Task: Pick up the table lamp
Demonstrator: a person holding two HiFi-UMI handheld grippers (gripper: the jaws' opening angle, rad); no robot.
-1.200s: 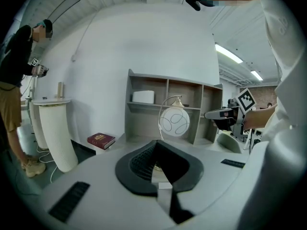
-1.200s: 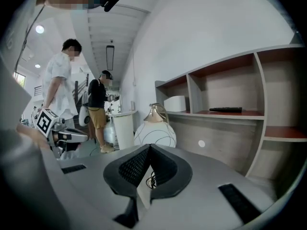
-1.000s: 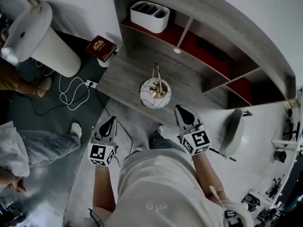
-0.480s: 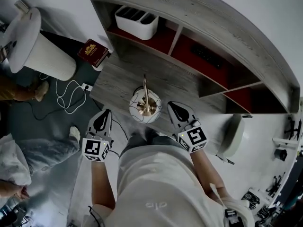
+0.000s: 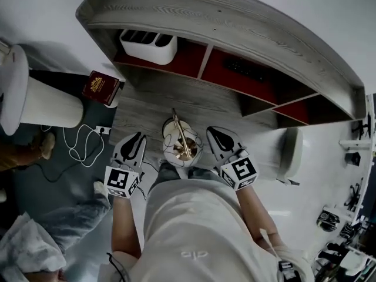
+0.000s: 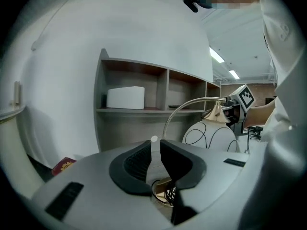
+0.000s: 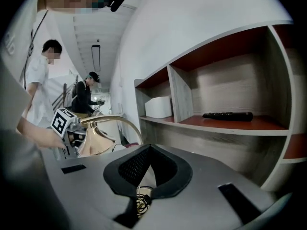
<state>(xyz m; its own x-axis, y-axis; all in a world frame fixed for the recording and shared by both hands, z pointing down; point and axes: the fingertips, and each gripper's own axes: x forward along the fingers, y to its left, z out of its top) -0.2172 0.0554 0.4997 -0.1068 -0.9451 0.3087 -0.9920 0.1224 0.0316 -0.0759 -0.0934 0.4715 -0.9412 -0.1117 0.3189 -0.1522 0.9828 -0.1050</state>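
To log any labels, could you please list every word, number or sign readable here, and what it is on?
Nothing is readable.
Dark red book with gold cover print: too small to read.
Small pale mark on the person's light shirt: not legible.
Cubes on the left gripper, whose empty jaws have just been opening, and the right gripper: square patterns only, no letters.

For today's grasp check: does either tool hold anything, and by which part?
Nothing. The left tool, jaws just opening, and right tool flank the white round lamp, both empty.
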